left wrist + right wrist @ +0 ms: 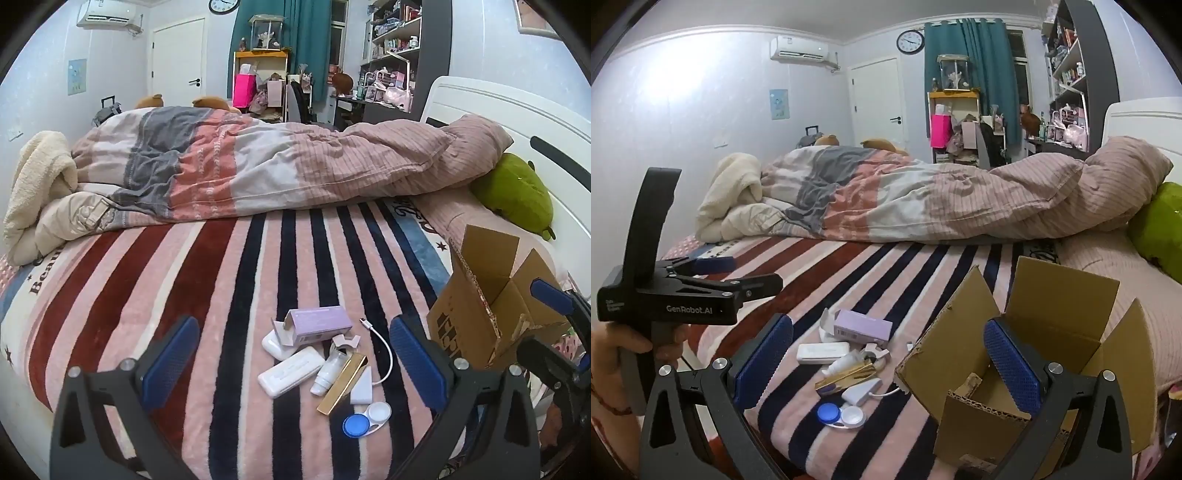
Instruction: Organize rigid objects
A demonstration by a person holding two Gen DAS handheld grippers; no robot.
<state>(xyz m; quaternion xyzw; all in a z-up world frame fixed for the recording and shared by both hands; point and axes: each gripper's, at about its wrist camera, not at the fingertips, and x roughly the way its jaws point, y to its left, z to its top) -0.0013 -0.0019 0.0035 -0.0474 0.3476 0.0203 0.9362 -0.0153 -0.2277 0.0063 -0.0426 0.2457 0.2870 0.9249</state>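
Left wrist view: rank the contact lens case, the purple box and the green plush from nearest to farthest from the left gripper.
From the left gripper, open above the pile:
1. Contact lens case, low between the fingers, just right of centre.
2. Purple box, at the pile's far edge on the striped blanket.
3. Green plush, far right by the headboard, beyond the cardboard box.

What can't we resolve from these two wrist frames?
- cardboard box floor: right wrist view, mostly hidden by its near wall and the right gripper finger; contents cannot be told.
- cardboard box in left wrist view: interior hidden by its side wall.
- purple box print: too small in both views.
- white case: left wrist view, partly under the purple box.
- white cable far end: right wrist view, behind a box flap.
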